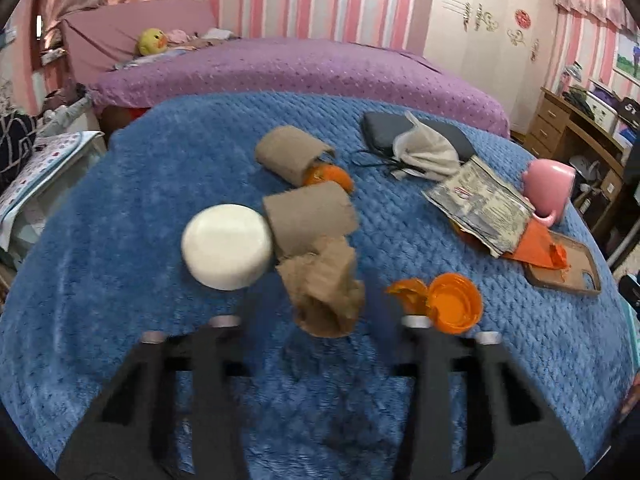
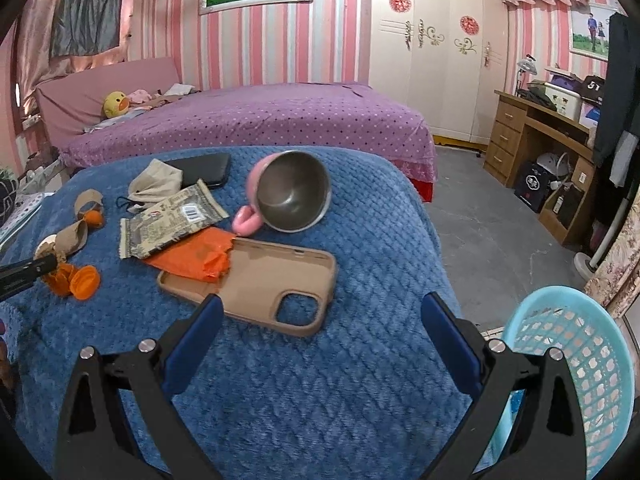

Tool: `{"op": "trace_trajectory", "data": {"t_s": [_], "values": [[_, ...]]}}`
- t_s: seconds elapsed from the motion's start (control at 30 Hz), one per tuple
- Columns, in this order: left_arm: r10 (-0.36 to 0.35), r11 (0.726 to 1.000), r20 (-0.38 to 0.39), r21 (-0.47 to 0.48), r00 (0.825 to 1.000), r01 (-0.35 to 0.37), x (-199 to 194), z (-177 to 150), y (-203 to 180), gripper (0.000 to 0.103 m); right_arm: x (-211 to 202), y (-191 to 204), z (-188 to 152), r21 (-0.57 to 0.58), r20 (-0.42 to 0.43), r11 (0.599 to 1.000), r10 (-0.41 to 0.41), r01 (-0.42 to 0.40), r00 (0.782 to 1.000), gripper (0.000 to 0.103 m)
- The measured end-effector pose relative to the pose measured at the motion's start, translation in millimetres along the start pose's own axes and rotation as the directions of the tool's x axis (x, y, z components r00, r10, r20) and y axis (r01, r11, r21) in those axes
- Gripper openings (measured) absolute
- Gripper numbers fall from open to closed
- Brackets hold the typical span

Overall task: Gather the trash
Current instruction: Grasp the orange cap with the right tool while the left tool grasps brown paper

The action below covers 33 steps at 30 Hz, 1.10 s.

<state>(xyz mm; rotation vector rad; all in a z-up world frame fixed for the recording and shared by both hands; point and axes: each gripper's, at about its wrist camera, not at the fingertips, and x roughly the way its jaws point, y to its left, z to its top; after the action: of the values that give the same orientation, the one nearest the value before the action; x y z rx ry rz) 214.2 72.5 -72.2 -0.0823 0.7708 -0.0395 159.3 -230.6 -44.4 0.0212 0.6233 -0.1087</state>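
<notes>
Item: crumpled cardboard tube (image 1: 325,292), trash, on blue blanket (image 1: 120,208), just right of white disc (image 1: 227,246) on its near side. Long axis runs away from left tool (image 1: 320,314), open end facing it, between the jaws; blur hides whether the pads press. Left hand nearer. Right tool (image 2: 323,302) spread, empty, well right of disc.
</notes>
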Motion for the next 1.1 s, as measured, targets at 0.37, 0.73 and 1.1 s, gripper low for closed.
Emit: {"op": "trace_trajectory", "data": {"t_s": [0.37, 0.73, 1.1], "values": [[0.051, 0.999, 0.07, -0.006, 0.996, -0.051, -41, -1, 33, 0.027, -4, 87, -2, -0.082, 0.004, 0.99, 0.117, -0.116, 0.993, 0.097], [0.126, 0.99, 0.06, -0.076, 0.99, -0.121, -47, -9, 97, 0.027, 29, 192, -8, -0.222, -0.119, 0.953, 0.185, -0.208, 0.975, 0.078], [0.111, 0.991, 0.065, -0.078, 0.992, -0.106, -48, -10, 94, 0.027, 59, 211, -3, -0.185, -0.229, 0.93, 0.274, -0.318, 0.934, 0.045]]}}
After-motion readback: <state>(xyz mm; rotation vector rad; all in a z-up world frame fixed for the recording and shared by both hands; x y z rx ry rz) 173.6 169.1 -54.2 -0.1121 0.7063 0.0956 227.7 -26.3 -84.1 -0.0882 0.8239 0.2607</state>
